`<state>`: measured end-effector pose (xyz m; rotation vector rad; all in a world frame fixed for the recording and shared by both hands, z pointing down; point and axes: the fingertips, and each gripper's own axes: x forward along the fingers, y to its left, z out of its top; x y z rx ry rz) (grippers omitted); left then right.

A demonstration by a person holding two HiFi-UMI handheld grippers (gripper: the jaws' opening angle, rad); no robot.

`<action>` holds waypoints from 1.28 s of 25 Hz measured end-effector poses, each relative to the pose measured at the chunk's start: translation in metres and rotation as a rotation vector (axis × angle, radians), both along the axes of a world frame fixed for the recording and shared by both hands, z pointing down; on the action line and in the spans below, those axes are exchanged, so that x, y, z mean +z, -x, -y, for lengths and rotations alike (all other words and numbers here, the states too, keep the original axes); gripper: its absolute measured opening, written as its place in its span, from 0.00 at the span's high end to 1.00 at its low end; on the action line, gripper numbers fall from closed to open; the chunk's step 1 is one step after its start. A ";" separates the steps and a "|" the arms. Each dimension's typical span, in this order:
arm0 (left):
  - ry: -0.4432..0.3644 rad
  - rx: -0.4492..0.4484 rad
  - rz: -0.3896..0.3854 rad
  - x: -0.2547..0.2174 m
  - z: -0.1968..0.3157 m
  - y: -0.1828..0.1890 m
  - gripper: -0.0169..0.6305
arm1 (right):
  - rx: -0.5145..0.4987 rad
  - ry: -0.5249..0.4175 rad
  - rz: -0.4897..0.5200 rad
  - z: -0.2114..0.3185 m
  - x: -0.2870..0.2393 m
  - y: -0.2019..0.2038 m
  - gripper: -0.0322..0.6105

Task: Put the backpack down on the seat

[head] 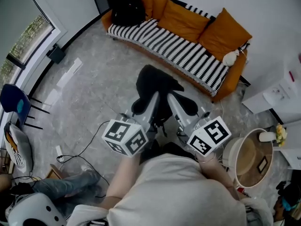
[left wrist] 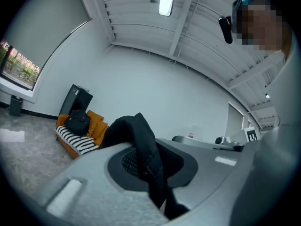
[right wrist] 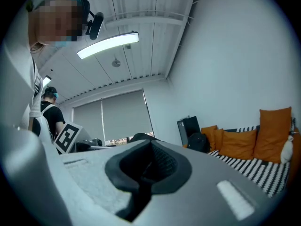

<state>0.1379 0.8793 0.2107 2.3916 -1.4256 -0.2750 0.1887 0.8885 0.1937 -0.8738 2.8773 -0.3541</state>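
A black backpack (head: 157, 81) hangs above the floor in front of me, held up between both grippers. My left gripper (head: 151, 99) is shut on a black fabric strap (left wrist: 146, 149) of it, which runs through the jaws in the left gripper view. My right gripper (head: 173, 99) is closed beside it, with dark material (right wrist: 141, 173) pinched between its pads. The seat is an orange sofa with a black-and-white striped cover (head: 181, 48), across the floor ahead. It also shows as the sofa (left wrist: 77, 142) at the left gripper view's left and the sofa (right wrist: 256, 166) at the right gripper view's right.
A second black bag (head: 128, 9) sits on the sofa's far left end, and orange cushions (head: 225, 32) line its back. A round side table (head: 249, 159) and a white cabinet (head: 280, 95) stand on the right. On the left are a blue chair (head: 14, 102), floor cables (head: 70, 157) and a seated person (head: 61, 187).
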 end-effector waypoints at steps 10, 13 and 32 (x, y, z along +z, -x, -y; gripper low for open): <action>0.017 -0.008 -0.025 0.020 0.018 -0.037 0.91 | 0.047 0.035 0.012 0.022 0.013 -0.051 0.95; 0.020 0.000 -0.027 0.024 0.036 -0.039 0.91 | 0.045 0.037 0.031 0.041 0.017 -0.052 0.95; -0.056 0.133 0.022 -0.008 0.313 0.058 0.91 | 0.120 -0.002 0.080 0.319 -0.002 0.067 0.95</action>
